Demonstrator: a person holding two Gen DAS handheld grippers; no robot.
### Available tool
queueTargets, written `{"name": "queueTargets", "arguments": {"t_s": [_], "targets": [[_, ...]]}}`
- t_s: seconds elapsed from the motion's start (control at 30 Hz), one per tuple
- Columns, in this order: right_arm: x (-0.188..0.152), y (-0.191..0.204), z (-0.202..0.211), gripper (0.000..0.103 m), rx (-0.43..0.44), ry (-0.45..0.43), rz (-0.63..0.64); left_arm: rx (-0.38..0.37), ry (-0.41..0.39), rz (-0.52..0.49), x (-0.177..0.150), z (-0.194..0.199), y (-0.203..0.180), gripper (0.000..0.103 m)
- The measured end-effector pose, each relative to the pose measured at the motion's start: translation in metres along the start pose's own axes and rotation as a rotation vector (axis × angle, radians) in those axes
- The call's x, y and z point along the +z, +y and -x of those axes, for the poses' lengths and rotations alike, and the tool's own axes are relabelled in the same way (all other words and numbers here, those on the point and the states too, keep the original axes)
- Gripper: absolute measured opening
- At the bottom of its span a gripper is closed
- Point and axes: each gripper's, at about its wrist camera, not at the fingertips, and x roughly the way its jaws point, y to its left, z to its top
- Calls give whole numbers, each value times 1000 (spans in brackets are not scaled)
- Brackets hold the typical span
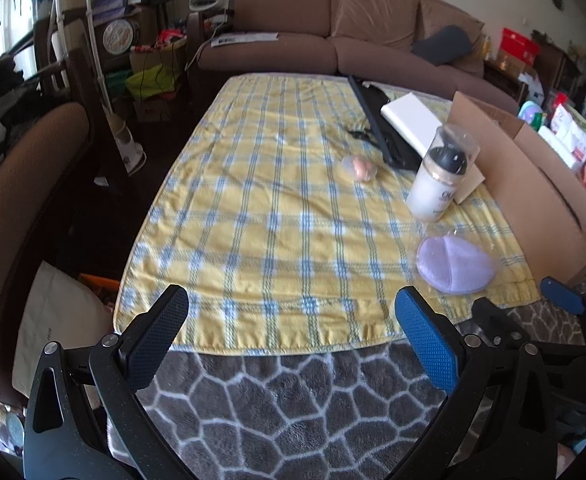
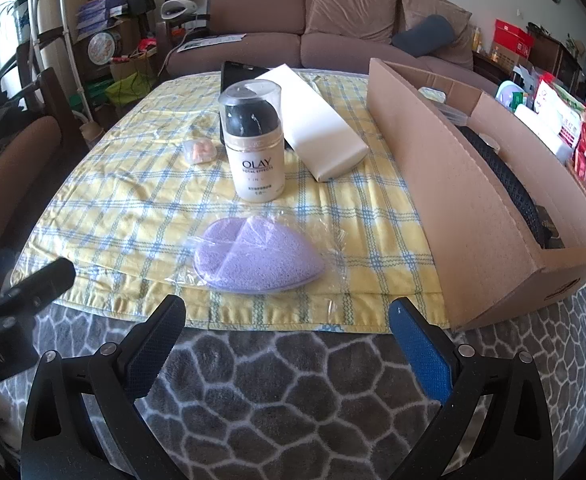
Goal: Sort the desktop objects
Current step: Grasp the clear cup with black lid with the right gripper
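Note:
A white Olay bottle (image 2: 256,148) with a clear cap stands upright on the yellow checked cloth (image 2: 133,208). A purple sponge pad in clear wrap (image 2: 253,254) lies in front of it. A small pink item in a clear case (image 2: 199,151) lies to the bottle's left, and a long white box (image 2: 313,128) to its right. My right gripper (image 2: 287,320) is open and empty, just short of the pad. My left gripper (image 1: 293,312) is open and empty over the cloth's front edge, with the bottle (image 1: 439,176), pad (image 1: 455,264) and pink item (image 1: 360,168) to its right.
An open cardboard box (image 2: 473,200) stands at the right, holding a black object (image 2: 509,180). A black flat item (image 1: 381,132) lies under the white box (image 1: 413,120). A grey patterned blanket (image 2: 293,392) covers the near table. A sofa (image 2: 333,20) stands behind and an armchair (image 1: 21,184) at left.

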Motion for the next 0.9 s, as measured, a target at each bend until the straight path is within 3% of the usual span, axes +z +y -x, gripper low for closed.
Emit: {"name": "queueTargets", "arguments": {"t_s": [0.53,0.7,0.9], "targets": [[48,1,8,103,67,-47,-9,-52,-42,-145,71,14,5,103],[74,2,-7,103,68,-70,16,-74,-42,-168,93,0,5,103],[104,11,-31,103,82,-85,58,-136,11,-164,93,-26,1,103]]}}
